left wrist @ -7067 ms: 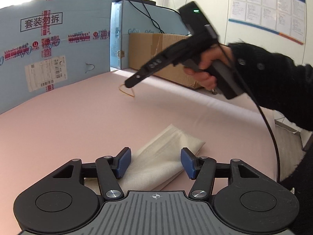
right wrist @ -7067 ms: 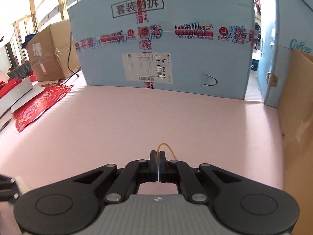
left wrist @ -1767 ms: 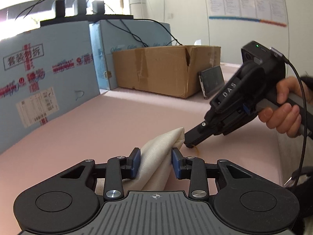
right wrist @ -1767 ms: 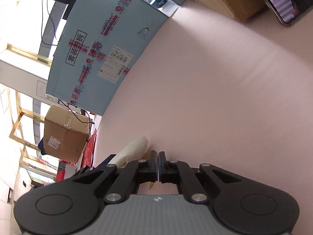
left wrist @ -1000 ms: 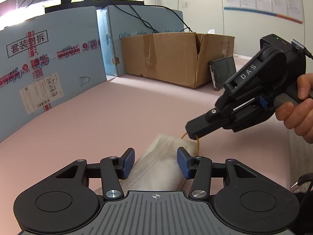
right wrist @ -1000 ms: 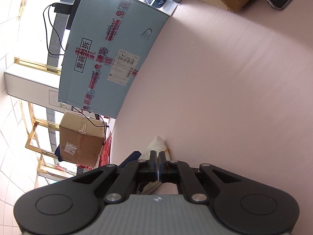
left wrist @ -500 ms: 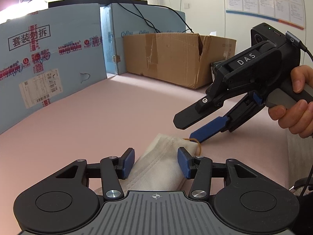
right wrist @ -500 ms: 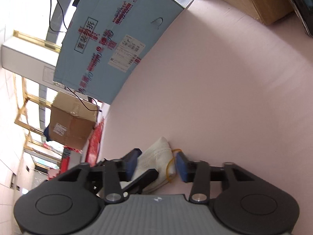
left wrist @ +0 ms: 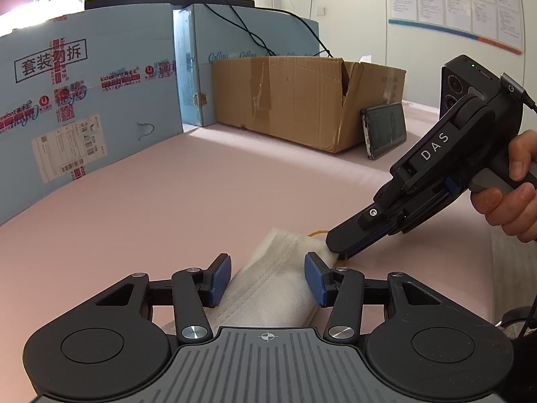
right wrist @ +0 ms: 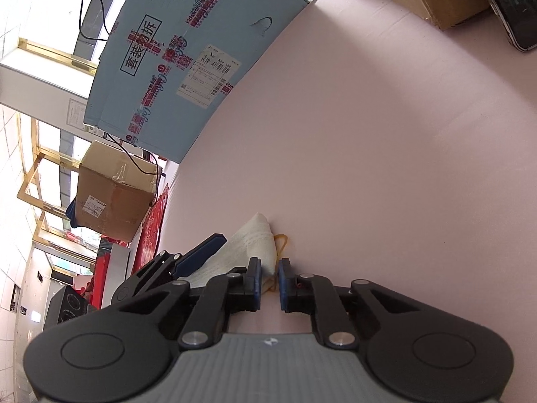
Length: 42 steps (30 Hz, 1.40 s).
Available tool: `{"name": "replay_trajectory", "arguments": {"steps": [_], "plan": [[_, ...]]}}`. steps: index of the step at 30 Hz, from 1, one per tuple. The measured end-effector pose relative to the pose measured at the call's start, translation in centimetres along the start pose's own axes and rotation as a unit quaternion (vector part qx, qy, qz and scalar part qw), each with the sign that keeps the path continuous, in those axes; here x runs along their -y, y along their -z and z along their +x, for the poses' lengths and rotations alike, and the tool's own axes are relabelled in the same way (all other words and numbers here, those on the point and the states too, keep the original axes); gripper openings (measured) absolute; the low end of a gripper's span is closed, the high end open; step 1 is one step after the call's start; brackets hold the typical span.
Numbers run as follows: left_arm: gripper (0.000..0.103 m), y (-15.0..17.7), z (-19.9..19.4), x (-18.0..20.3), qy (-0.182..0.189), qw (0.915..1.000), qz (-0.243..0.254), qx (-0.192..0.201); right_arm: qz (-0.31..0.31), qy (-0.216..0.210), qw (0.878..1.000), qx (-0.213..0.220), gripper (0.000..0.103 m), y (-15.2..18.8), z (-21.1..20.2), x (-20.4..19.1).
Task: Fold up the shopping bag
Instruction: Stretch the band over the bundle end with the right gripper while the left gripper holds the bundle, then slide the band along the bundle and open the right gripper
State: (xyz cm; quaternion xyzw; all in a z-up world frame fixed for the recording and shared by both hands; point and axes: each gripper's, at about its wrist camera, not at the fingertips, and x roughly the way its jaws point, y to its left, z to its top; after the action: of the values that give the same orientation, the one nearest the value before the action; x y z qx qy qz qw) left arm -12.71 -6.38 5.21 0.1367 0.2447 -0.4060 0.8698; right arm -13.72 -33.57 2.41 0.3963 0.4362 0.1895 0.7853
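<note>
Bag (left wrist: 278,288): folded into a narrow cream bundle, flat on the pink table (left wrist: 201,194), far end pointing away from you.

Left gripper (left wrist: 267,280): you held it low over the near part of the bundle, blue pads wide apart, 1 on each side of the cloth, gripping nothing.

Right gripper (right wrist: 269,278): you had it tilted down at the bundle's far right corner. In its own view the pads stood narrow, with a small gap; cloth edge sat at that gap, but I cannot tell if the pads had hold of it.

Yellow rubber band (right wrist: 281,241): loose on the table, touching the far corner, not around the bundle.

Step, as judged: folding done, binding in hand. Next move probably needs you to pinch the bundle with the left tongs and work the band over the end with the right.
</note>
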Motion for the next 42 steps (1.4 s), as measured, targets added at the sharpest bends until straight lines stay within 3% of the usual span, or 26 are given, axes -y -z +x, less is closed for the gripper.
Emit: {"name": "replay_trajectory", "arguments": {"steps": [9, 15, 21, 28, 33, 39, 42], "plan": [[0.048, -0.1, 0.0, -0.1, 0.003, 1.0000, -0.001, -0.002, 0.017, -0.020, 0.999, 0.019, 0.006, -0.3, -0.6, 0.7], [0.048, -0.1, 0.0, -0.1, 0.003, 1.0000, -0.001, -0.002, 0.006, -0.011, 1.000, 0.005, 0.013, -0.9, 0.4, 0.4], [0.048, -0.1, 0.0, -0.2, 0.005, 1.0000, -0.005, -0.002, 0.018, -0.018, 1.000, 0.015, 0.001, -0.7, 0.3, 0.8], [0.048, -0.2, 0.0, -0.2, 0.006, 1.0000, -0.005, -0.004, 0.043, -0.066, 0.997, 0.017, 0.001, -0.8, 0.9, 0.7], [0.048, -0.2, 0.1, -0.4, 0.009, 0.9999, -0.011, -0.008, 0.069, -0.067, 0.995, 0.022, 0.001, -3.1, 4.0, 0.7], [0.049, -0.2, 0.2, -0.7, 0.013, 0.9996, -0.021, -0.011, 0.048, -0.046, 0.998, -0.020, 0.001, -5.2, 7.4, -0.4], [0.056, -0.2, 0.2, -0.7, 0.005, 0.9996, -0.023, -0.013, 0.015, -0.038, 0.997, -0.061, 0.001, -5.7, 8.5, -1.8]]}}
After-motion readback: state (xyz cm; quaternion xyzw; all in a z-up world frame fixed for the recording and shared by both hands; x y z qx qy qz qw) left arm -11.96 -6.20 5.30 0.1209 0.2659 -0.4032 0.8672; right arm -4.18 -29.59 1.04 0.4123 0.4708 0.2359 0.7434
